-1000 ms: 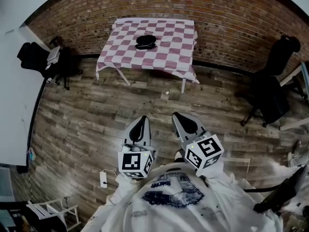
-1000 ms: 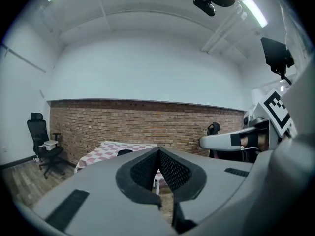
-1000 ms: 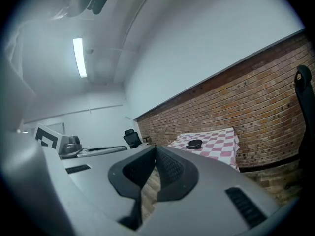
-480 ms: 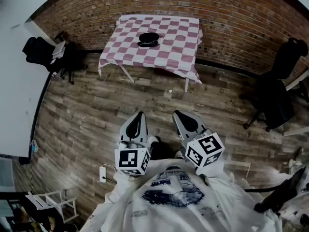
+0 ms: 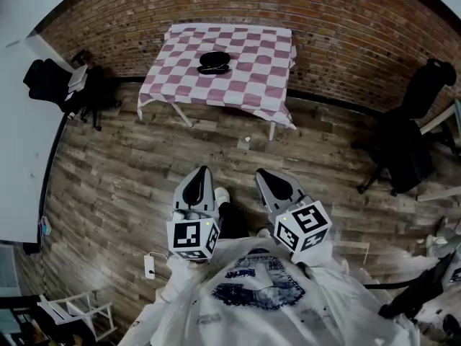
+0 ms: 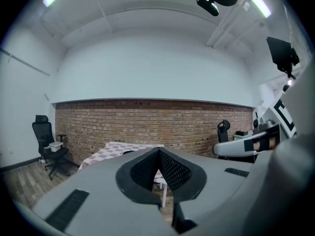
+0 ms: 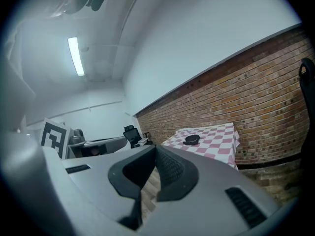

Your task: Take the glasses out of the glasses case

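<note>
I read the tablecloth (image 5: 245,85) as pink-and-white checks, the glasses case (image 5: 214,62) as plain black, the brick wall (image 5: 338,20) as red-brown with pale mortar lines, and the floor (image 5: 115,179) as streaky grey-brown wood planks. My left gripper (image 5: 202,170) and right gripper (image 5: 261,172) are pale grey with dark, fine-gridded pads, each with a cube of black-and-white square markers. The office chair (image 5: 403,146) is black, and the shirt (image 5: 288,312) is white with a dark blue print.
</note>
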Motion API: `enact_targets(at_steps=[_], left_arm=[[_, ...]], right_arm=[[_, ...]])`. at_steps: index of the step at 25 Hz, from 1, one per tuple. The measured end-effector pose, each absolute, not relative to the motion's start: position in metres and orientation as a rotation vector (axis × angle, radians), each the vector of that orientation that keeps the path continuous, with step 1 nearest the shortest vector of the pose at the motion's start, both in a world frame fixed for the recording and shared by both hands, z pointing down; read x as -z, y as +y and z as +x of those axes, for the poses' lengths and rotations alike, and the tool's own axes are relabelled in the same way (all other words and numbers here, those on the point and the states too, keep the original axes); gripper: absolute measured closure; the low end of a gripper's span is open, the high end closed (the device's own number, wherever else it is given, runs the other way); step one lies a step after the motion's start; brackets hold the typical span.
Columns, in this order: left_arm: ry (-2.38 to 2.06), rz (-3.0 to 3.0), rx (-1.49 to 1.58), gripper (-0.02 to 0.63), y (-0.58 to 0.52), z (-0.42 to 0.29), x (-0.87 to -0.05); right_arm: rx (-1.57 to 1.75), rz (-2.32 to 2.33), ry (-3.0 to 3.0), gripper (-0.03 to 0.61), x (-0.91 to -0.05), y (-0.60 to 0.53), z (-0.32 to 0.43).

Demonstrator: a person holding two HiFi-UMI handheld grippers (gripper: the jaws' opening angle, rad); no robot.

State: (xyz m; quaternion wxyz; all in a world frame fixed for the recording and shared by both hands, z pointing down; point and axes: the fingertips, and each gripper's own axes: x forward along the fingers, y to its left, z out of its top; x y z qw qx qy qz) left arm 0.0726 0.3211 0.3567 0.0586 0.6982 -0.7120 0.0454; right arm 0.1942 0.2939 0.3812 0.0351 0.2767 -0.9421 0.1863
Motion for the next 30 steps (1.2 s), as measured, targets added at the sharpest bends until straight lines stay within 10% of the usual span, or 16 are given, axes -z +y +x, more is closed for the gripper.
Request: enact_targets(at_steps=[30], left_arm=[[-1.994, 2.202, -0.132, 0.604, 0.084, -0.152, -0.367]], right_arm=[[-0.618, 1.028, -2.77, 0.565, -0.394, 0.068, -0.025]])
